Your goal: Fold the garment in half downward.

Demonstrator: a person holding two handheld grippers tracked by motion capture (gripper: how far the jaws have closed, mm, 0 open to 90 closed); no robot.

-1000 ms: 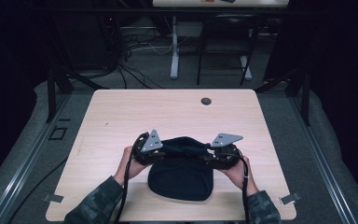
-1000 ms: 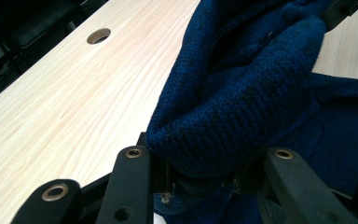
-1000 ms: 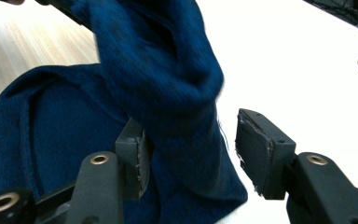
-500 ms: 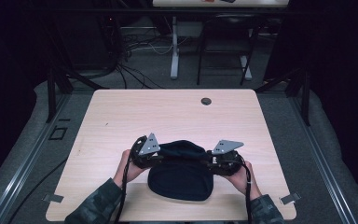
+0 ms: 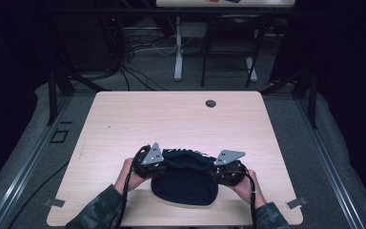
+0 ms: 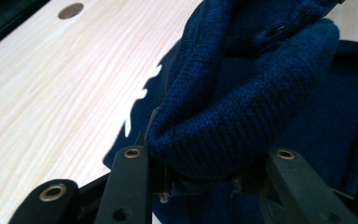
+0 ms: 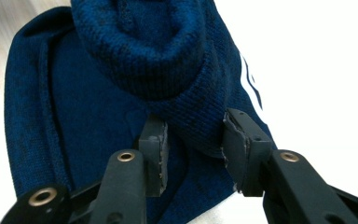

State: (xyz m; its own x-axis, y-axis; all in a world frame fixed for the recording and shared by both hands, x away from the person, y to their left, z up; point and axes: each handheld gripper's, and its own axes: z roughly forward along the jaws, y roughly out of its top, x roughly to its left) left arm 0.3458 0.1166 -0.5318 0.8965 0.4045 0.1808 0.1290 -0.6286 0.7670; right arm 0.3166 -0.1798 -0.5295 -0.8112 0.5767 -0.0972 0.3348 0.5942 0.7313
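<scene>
Navy knitted wool makes up the garment [image 5: 185,183], a dark blue sweater with a white mark near one edge, lying on the near middle of the pale wooden surface [image 5: 124,124]. Most of it rests flat just in front of the person, while its far edge is bunched into a thick roll raised off the wood between the two claws.

In the left gripper view, the left claw [image 6: 205,175] has one end of that roll [image 6: 242,107] wedged between its two black jaws; the knit bulges out above them and the jaws press in on it from both sides, so this claw is clamped on the fabric. In the right gripper view, the right claw [image 7: 193,144] has the other end of the roll [image 7: 168,60] between its padded jaws, which have just been closing; both pads meet the wool, and this claw grips the sweater too.

From the high view, the left claw [image 5: 148,164] sits at the sweater's left end and the right claw [image 5: 226,169] at its right end, each in a hand [image 5: 126,171], with the raised fold stretched between them.

A small round hole [image 5: 210,103] marks the far side of the surface, well apart from the garment.
</scene>
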